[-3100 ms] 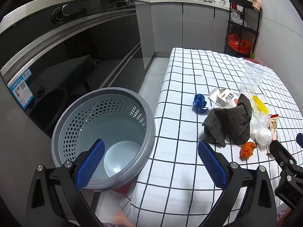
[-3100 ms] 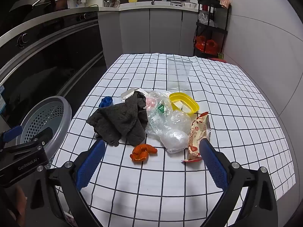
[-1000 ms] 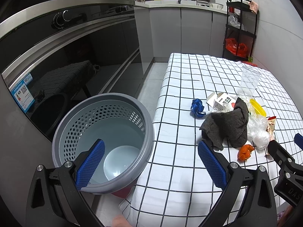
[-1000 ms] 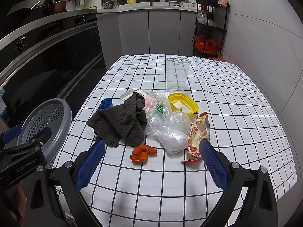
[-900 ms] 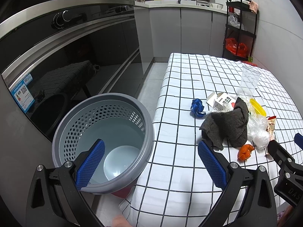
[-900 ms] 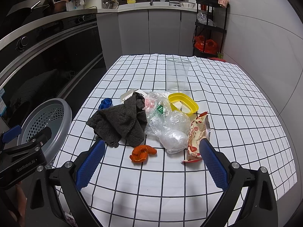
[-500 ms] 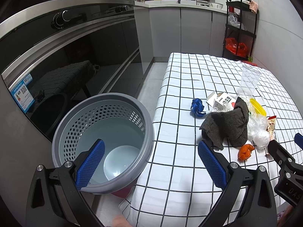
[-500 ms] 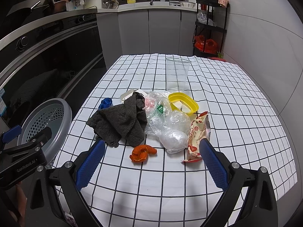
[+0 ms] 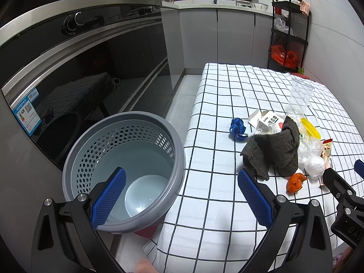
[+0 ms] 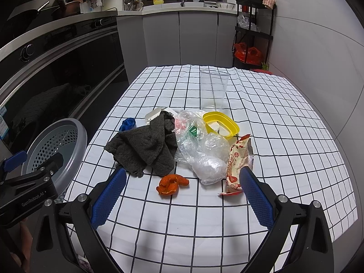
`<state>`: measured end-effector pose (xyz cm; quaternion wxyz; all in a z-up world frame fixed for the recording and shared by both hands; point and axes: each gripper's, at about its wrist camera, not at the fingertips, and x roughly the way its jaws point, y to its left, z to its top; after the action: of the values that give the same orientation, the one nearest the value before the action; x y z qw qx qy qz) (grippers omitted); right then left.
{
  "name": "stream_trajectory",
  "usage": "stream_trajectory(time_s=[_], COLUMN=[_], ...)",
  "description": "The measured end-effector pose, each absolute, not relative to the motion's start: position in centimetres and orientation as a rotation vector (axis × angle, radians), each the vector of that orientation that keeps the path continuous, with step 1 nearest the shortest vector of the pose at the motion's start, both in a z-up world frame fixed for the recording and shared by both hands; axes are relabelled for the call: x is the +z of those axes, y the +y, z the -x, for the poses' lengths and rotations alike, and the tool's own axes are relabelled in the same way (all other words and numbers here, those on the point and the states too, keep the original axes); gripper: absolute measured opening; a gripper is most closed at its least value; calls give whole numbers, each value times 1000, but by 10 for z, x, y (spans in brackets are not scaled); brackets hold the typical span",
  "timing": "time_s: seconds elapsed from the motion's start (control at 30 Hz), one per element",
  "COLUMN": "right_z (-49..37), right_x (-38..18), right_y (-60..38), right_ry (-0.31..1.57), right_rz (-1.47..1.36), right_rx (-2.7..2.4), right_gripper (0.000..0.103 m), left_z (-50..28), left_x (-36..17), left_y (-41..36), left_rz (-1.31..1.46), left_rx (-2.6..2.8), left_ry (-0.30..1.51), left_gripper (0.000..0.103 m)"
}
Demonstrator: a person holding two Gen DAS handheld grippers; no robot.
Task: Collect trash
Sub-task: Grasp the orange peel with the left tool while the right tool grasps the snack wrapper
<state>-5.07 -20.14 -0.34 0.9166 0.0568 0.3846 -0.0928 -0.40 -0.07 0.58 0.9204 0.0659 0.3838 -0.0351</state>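
A grey perforated bin stands left of the checked table; it also shows in the right wrist view. On the table lie an orange peel, crumpled clear plastic, a red snack wrapper, a dark grey cloth, a yellow lid, a blue scrap, a white carton and a clear cup. My left gripper is open and empty over the bin's rim. My right gripper is open and empty, just short of the peel.
A dark oven front and counter run along the left. Grey cabinets and a black shelf rack with red bags stand behind the table. A white wall is at the right.
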Motion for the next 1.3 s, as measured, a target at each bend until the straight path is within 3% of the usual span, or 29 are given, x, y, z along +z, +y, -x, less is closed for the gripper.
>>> stream_trajectory(time_s=[0.6, 1.3], right_z=[71, 34], right_x=[-23, -69], right_y=[-249, -302], right_ry=[818, 995], right_rz=[-154, -237], right_rx=[-238, -355], right_gripper=[95, 95], left_z=[-7, -16], left_x=[-15, -37], left_y=[-20, -51], left_rz=[-147, -169], left_rx=[-124, -199], left_ry=[847, 884], left_gripper=[97, 97])
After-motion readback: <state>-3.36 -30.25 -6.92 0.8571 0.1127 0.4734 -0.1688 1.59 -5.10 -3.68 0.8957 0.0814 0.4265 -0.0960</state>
